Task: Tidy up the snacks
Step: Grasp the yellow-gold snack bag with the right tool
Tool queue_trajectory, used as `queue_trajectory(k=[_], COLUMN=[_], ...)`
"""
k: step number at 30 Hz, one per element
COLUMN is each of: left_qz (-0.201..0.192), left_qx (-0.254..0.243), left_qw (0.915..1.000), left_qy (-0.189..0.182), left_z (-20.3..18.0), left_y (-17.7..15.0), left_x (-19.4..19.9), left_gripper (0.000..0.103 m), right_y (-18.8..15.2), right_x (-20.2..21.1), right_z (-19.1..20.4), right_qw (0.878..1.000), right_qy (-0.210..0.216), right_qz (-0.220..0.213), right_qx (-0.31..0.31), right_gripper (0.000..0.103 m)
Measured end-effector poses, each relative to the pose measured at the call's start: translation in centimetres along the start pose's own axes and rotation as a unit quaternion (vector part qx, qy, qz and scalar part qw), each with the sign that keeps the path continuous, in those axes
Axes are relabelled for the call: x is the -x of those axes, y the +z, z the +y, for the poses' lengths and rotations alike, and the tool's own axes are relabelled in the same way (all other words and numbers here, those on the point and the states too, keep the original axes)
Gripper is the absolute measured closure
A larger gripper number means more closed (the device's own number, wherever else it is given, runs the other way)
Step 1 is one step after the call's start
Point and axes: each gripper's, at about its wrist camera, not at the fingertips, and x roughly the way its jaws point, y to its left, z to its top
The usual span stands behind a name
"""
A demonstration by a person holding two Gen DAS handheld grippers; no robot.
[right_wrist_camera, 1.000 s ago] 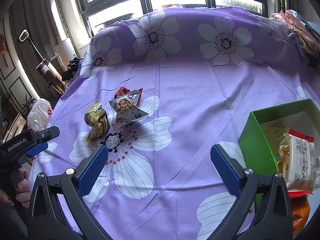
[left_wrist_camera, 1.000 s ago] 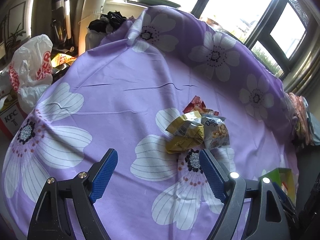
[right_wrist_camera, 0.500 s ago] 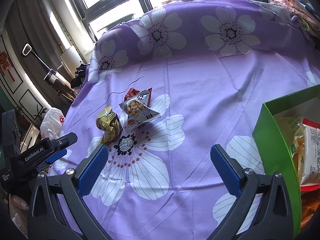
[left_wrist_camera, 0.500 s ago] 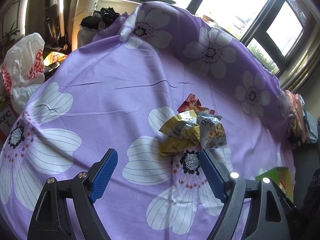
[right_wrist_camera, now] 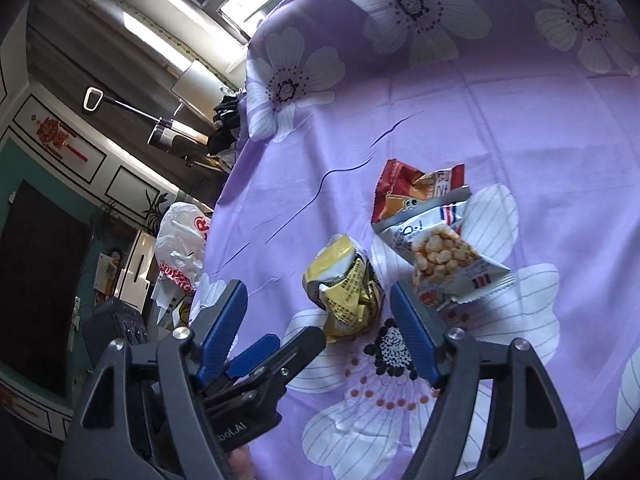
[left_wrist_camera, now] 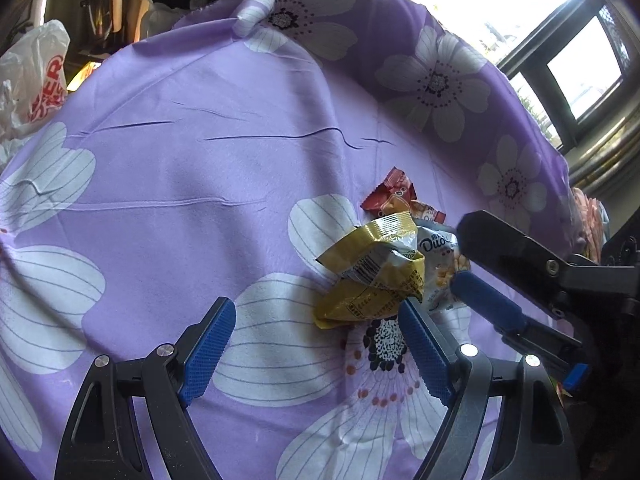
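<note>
Now, left hand pose: the left gripper (left_wrist_camera: 316, 346) points down at a slant over the purple floral cloth (left_wrist_camera: 208, 184), just short of the snack pile.
Left claw: its jaws stand wide apart with nothing between the blue pads; the right-side fingertip (left_wrist_camera: 412, 312) sits just beside the near edge of the crumpled yellow packet (left_wrist_camera: 372, 276), and I cannot tell whether they touch.
Right hand pose: the right gripper (right_wrist_camera: 320, 312) tilts down toward the same pile from the other side, and in the left wrist view it reaches in from the right edge.
Right claw: the jaws are closing, and the pads press on nothing; the yellow packet lies just ahead between the fingertip lines, not yet gripped.
Yellow packet: crumpled, lying on a white flower of the cloth.
Peanut packet (right_wrist_camera: 444, 264): white and grey with a printed picture of nuts, just right of the yellow one, close to the right finger of the right claw.
Red packet (right_wrist_camera: 416, 192): behind the peanut packet, partly tucked under it.
Surroundings: a white plastic bag (left_wrist_camera: 36, 76) with red lettering sits past the cloth's left edge.
</note>
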Motion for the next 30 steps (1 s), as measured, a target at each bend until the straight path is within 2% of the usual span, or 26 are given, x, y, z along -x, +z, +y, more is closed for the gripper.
queue_trajectory(k=[5,6,7,8,12,14,16,23,30], left_qz=[0.01,0.006,0.007,0.012,0.021,0.025,0.026,0.042,0.035], left_qx=[-0.004,-0.004,-0.003,-0.004,-0.012,-0.015,-0.036,-0.098,-0.165], left_qw=[0.9999,1.0,0.9999,0.9998,0.9995,0.9988,0.9972,0.9902,0.9773], left_qy=[-0.003,-0.004,-0.008,-0.013,-0.023,-0.04,-0.061,-0.09,-0.127], left_z=[0.0,0.0,-0.1,-0.1,-0.8,-1.2,-1.9,-4.7,-8.5], left_y=[-0.1,-0.1,-0.1,-0.2,-0.3,-0.4,-0.5,-2.1,-5.1], left_x=[-0.5,-0.5,-0.5,-0.6,-1.0,-0.9,-0.7,0.5,3.0], left_gripper=[0.019,0.019,0.021,0.026,0.041,0.051,0.054,0.059,0.06], right_y=[0.3,0.3,0.4,0.3,-0.1,-0.5,-0.9,-2.4,-4.7], right_x=[-3.5,-4.1,-4.5,-5.1,-5.5,-5.2,-4.7,-1.5,4.0], right_z=[-0.1,-0.3,-0.5,-0.6,-1.2,-1.5,-1.7,-2.7,-3.5], right_qw=[0.999,0.999,0.998,0.998,0.998,0.998,0.998,0.999,0.999], right_qy=[-0.025,-0.029,-0.034,-0.041,-0.006,0.003,0.006,-0.001,-0.003], right_qz=[0.026,0.034,0.041,0.05,0.052,0.052,0.053,0.036,-0.009], right_qx=[-0.016,-0.018,-0.02,-0.022,-0.032,-0.032,-0.031,-0.041,-0.048], right_gripper=[0.035,0.04,0.047,0.049,0.052,0.055,0.058,0.058,0.059])
